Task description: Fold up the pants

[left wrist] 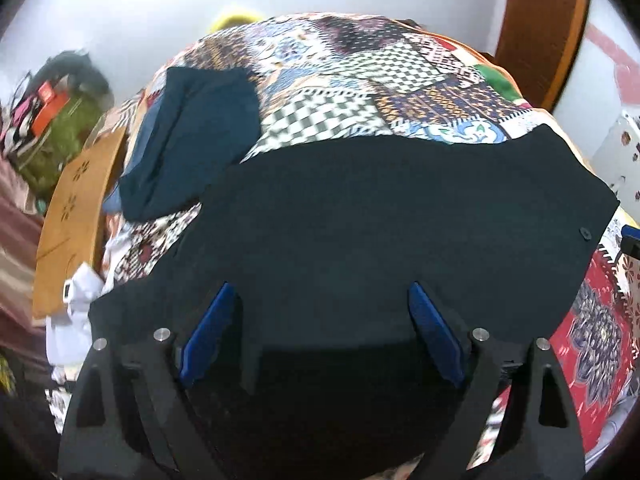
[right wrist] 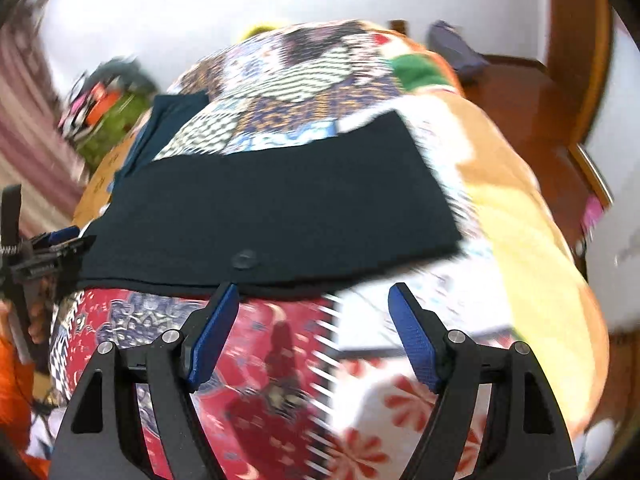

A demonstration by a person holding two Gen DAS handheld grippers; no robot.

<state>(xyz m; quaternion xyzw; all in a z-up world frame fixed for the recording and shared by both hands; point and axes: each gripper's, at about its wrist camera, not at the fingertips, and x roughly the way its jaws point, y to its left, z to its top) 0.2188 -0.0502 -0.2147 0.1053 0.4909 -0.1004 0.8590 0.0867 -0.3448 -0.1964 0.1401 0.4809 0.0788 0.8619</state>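
Dark pants (left wrist: 380, 220) lie spread flat on a patchwork bedspread (left wrist: 360, 80), with a button (left wrist: 585, 233) near their right edge. My left gripper (left wrist: 321, 286) hovers over the near part of the pants, open, with nothing between its blue pads. In the right wrist view the pants (right wrist: 280, 200) lie ahead, the button (right wrist: 245, 260) close to their near edge. My right gripper (right wrist: 314, 288) is open just short of that edge, over the red patterned cloth, and holds nothing. The left gripper (right wrist: 44, 248) shows at the far left there.
A folded dark teal garment (left wrist: 192, 140) rests on the bedspread beyond the pants to the left. A wooden board (left wrist: 80, 208) and a cluttered pile (left wrist: 60, 120) stand left of the bed. White cloth (left wrist: 80, 292) is bunched at the near left. A wooden door frame (left wrist: 540, 32) rises far right.
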